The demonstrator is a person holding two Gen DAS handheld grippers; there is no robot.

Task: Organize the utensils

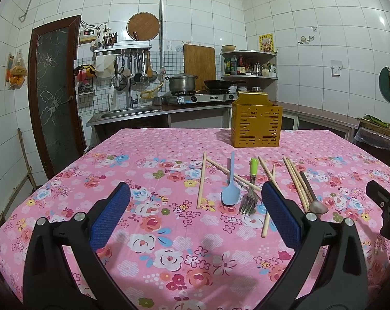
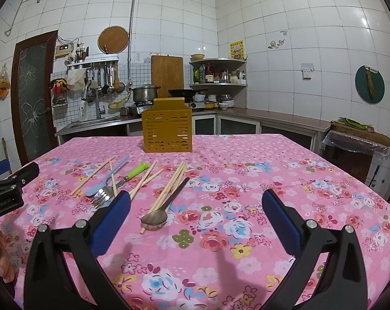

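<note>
Hovering over the table [image 1: 65,193], I hold both grippers, left [image 1: 195,211] and right [image 2: 195,211], with jaws wide apart and empty. Nothing is sorted yet, I judge: chopsticks [image 2: 169,188], 2 spoons [image 1: 231,193], a fork [image 1: 248,202] and a green-handled knife [image 2: 135,171] lie scattered near the yellow holder [image 2: 167,133]. Next I must lower onto 1 utensil and close.

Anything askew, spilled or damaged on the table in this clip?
Nothing looks spilled or broken. The utensils just lie loose and crisscrossed on the tablecloth: chopsticks at mixed angles, one across the blue spoon beside the fork. The yellow holder stands upright behind them.
</note>
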